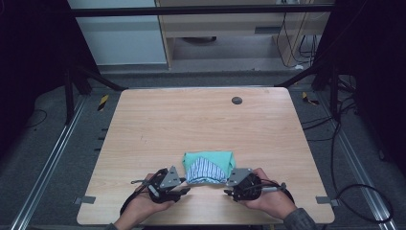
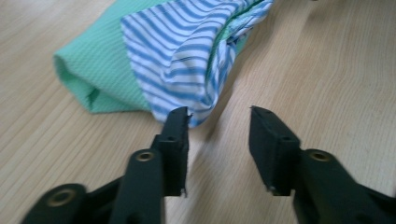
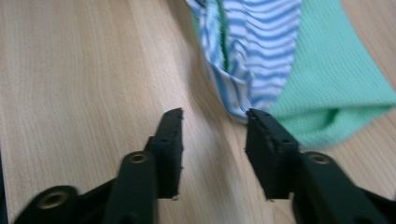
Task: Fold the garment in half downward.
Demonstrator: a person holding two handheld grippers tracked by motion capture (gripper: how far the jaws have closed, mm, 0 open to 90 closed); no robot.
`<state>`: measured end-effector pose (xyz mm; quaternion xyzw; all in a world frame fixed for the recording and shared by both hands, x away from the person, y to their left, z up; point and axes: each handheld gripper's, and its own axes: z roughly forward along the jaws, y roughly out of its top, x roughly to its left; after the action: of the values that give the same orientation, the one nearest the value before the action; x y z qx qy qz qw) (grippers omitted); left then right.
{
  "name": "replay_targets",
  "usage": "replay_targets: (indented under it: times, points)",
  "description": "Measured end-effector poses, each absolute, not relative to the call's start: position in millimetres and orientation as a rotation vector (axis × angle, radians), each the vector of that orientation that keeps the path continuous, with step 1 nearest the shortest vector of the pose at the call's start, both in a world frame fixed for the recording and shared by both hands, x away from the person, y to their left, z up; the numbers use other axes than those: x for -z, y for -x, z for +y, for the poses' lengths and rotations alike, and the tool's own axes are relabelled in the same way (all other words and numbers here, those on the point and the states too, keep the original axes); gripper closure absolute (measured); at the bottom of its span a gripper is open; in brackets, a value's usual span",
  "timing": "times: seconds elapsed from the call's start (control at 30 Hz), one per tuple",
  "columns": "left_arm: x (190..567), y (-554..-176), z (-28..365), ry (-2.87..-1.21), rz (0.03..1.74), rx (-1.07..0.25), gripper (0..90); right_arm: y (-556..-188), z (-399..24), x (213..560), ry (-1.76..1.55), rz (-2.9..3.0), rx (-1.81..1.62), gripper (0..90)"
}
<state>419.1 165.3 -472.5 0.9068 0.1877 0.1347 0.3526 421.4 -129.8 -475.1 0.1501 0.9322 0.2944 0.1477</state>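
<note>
A mint-green knit garment with a blue-and-white striped lining [image 1: 208, 167] was seen folded on the pale wooden table [image 1: 191, 120], released by the left gripper [image 2: 218, 116] and right gripper [image 3: 214, 116], both jaws parted and empty; only tidying appeared left.

Striped green cloth [image 2: 187, 56] on wooden table [image 2: 327, 70], left gripper [image 2: 219, 114] fingers apart, empty
</note>
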Motion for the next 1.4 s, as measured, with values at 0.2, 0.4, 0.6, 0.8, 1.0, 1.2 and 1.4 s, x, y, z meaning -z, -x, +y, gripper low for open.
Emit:
replay_targets:
  times: [0.2, 0.4, 0.6, 0.8, 1.0, 1.2, 1.4]
  points:
    - [469, -435, 188, -2.29, 0.662, -0.416, 30.5, -430, -154, 478, -0.66, 2.549, -0.869, 29.6]
    - [472, -457, 210, -2.235, 0.844, -0.451, 16.2, -447, -178, 482, -0.94, 2.433, -0.855, 13.9]
    - [482, -473, 224, -2.237, 0.938, -0.439, 12.3, -462, -197, 487, -1.109, 2.371, -0.871, 8.9]
    - [486, -488, 234, -2.207, 1.011, -0.458, 10.2, -476, -210, 492, -1.234, 2.317, -0.889, 7.7]
    - [494, -503, 242, -2.183, 1.073, -0.495, 8.6, -488, -220, 499, -1.309, 2.246, -0.866, 7.2]
    - [500, -513, 243, -2.155, 1.111, -0.556, 8.8, -504, -226, 508, -1.449, 2.117, -0.862, 5.8]
    - [508, -523, 243, -2.097, 1.181, -0.523, 1.3, -514, -220, 512, -1.486, 2.045, -0.877, 0.3]
